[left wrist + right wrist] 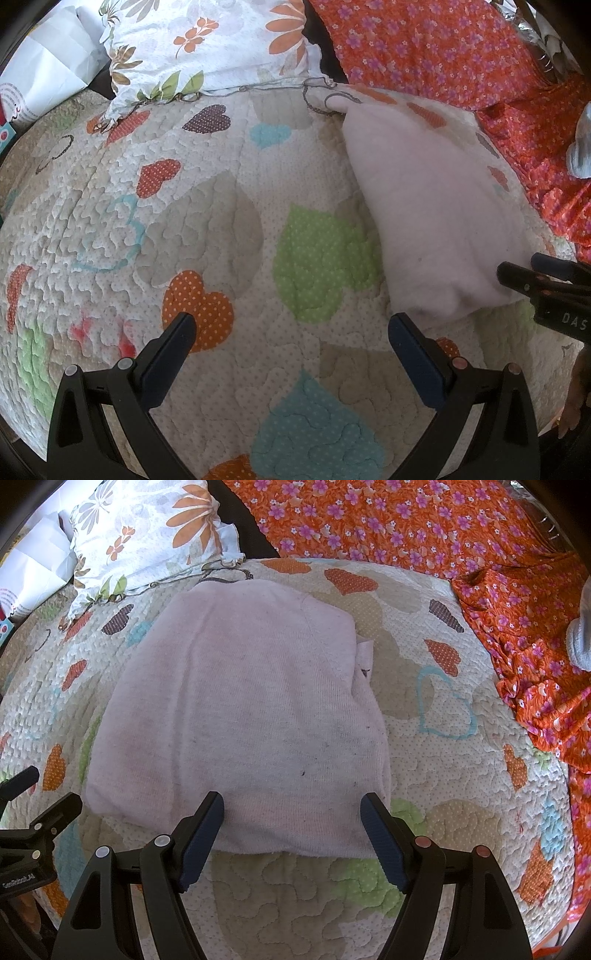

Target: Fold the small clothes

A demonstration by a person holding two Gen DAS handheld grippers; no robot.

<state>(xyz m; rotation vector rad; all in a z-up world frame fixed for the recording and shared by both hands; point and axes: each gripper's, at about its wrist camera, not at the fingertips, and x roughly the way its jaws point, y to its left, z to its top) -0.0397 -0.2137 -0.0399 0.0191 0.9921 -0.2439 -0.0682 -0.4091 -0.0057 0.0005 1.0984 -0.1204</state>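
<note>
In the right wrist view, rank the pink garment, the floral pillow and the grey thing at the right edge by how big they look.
1. Pink garment, though nearest the camera.
2. Floral pillow.
3. Grey thing, cut off by the edge, so unsure.

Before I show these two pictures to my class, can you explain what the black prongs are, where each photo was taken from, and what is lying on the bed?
The prongs are hand-held grippers, one per hand, each carrying a camera looking along its fingers. One picture comes from the left gripper, the other from the right gripper. Both are open and hold nothing. A folded pale pink garment lies on a heart-patterned quilt, in front of the right gripper. Behind are a floral pillow and an orange flowered cloth.
</note>
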